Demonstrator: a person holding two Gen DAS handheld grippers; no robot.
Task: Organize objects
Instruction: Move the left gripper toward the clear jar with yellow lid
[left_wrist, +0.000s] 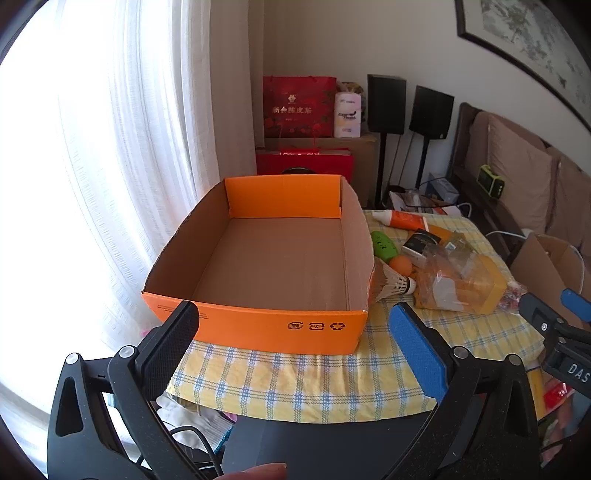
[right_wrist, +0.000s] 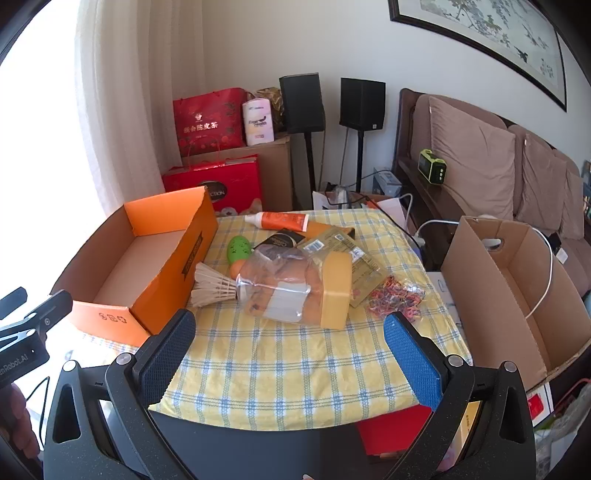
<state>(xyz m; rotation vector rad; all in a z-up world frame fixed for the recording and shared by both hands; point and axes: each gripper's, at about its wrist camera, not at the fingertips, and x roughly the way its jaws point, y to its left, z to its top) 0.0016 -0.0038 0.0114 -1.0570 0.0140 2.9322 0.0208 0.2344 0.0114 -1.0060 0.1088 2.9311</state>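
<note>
"新会陈皮茶" on red gift bag (left_wrist: 299, 106)

Top access into the orange box (left_wrist: 269, 258) is unobstructed; nothing lies on its floor, and only the low front wall stands before the left gripper (left_wrist: 295, 332), whose fingers are spread wide. A bare strip of checked tablecloth (right_wrist: 295, 365) is left in front of the right gripper (right_wrist: 291, 339), also spread wide. Beyond it passage is blocked by a tight pile: shuttlecock (right_wrist: 212, 286) against the box's side wall, plastic bag (right_wrist: 295, 291), rubber bands (right_wrist: 397, 295); the tall cardboard box (right_wrist: 517, 291) walls the table's right edge.
</note>
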